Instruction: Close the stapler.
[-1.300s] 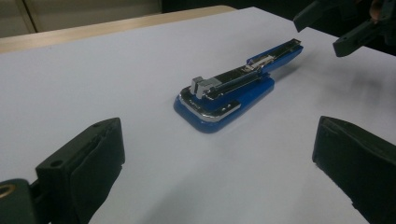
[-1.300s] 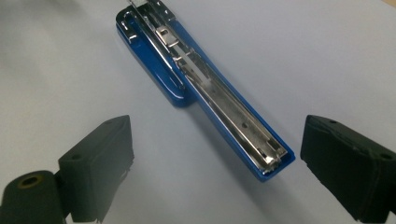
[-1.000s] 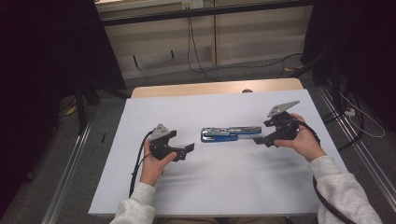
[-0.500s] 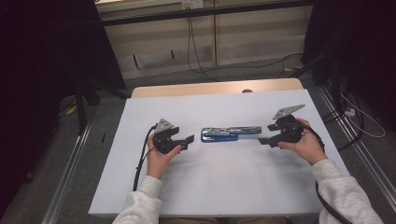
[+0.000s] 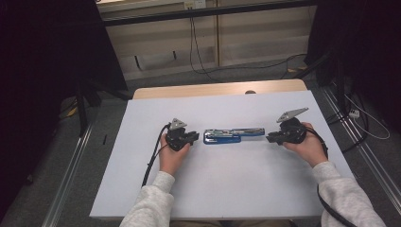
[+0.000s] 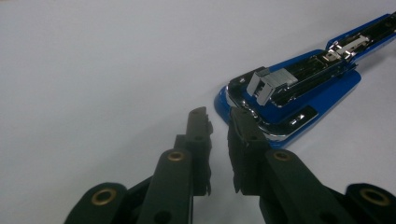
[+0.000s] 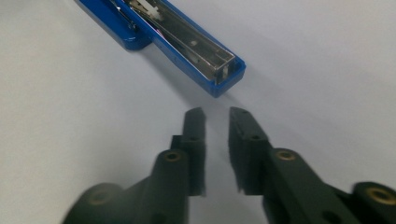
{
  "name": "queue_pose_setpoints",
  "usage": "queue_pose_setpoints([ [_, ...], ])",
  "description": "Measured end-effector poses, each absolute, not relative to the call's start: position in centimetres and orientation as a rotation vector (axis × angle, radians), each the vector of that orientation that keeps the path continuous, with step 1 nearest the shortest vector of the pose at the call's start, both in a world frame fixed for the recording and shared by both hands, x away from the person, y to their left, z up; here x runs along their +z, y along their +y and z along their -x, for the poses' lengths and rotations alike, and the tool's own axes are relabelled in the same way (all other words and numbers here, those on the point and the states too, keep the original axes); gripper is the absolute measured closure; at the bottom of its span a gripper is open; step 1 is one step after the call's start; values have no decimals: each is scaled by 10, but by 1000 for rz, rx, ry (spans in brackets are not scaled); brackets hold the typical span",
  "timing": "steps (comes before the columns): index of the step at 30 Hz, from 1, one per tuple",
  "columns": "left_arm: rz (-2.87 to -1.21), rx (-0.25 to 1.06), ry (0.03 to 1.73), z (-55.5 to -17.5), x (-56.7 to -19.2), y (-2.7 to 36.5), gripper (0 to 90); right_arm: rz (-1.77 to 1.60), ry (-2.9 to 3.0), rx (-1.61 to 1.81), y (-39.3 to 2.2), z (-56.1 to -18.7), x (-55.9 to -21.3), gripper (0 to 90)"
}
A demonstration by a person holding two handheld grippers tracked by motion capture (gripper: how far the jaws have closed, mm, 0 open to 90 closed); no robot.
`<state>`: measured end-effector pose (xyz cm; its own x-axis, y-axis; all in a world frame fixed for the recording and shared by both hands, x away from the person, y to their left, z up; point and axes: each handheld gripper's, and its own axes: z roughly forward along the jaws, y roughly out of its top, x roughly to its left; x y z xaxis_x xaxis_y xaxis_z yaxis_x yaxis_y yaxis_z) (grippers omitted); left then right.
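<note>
On a white table (image 5: 142, 142), the left gripper (image 5: 193, 137) sits just beside the wide hinged end of a blue stapler (image 5: 232, 135), its jaws having just been closing to a narrow gap with nothing between them. The stapler lies opened out flat between the two tools. At its slim far end, the right gripper (image 5: 269, 138) points in from close by, jaws likewise just drawn nearly together on nothing.
</note>
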<state>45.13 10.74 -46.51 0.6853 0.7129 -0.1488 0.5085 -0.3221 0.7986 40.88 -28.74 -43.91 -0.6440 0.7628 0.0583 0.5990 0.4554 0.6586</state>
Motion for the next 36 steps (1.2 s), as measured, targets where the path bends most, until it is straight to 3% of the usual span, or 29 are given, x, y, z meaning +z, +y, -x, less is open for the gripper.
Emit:
queue_pose_setpoints([
  [1, -2012, 294, 944, -452, -465, 106, 837, -1181, 2462, 963, -286, -410, -441, 891],
  [3, -2018, 292, 935, -454, -465, 102, 847, -1192, 2453, 954, -285, -411, -442, 900],
  [11, -2097, 271, 876, -455, -467, 91, 857, -1187, 2467, 938, -277, -417, -447, 900],
  [28, -2097, 237, 892, -458, -468, 91, 881, -1151, 2401, 1075, -276, -416, -434, 900],
  [34, -2086, 248, 912, -459, -468, 92, 833, -1117, 2373, 1132, -273, -415, -426, 832],
  [36, -2079, 254, 921, -459, -468, 93, 810, -1124, 2381, 1140, -273, -415, -428, 757],
])
